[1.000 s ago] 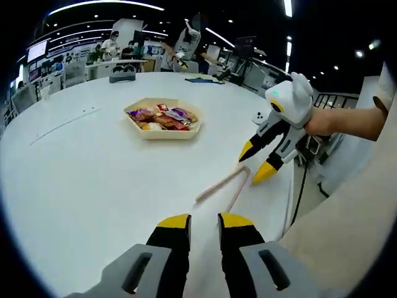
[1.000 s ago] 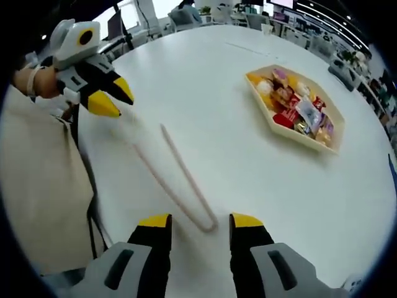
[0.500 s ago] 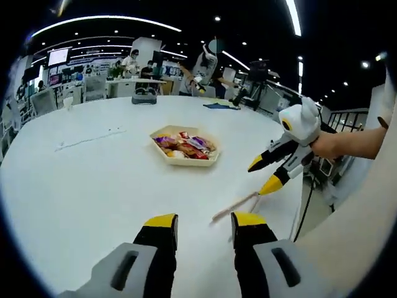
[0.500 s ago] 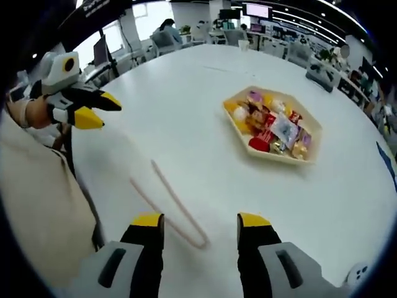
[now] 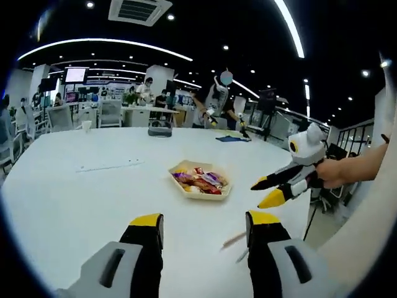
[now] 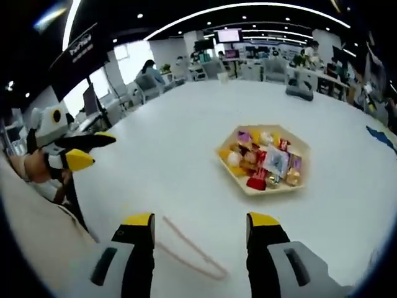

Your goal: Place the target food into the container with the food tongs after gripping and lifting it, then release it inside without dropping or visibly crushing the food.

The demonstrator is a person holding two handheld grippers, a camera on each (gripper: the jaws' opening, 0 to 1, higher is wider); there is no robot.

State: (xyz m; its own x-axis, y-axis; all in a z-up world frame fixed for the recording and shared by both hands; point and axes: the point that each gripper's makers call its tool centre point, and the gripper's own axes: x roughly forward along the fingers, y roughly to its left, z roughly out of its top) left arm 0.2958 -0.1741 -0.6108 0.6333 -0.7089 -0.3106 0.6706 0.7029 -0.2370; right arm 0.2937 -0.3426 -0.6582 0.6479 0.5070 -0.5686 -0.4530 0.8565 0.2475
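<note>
Two claws, my left [image 5: 201,226] and right [image 6: 196,226], both wide and empty above the tongs [image 6: 192,251] near the tray [image 6: 265,162]: pickup step pending, tongs first.

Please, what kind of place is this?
Probably a big open-plan office or lab: a wide white table, rows of desks with monitors behind, and long ceiling light strips. A tray of snacks sits on the table.

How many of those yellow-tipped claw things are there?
2: the left gripper, seen at the left in the right gripper view, and the right gripper, seen at the right in the left gripper view, both above the table.
</note>
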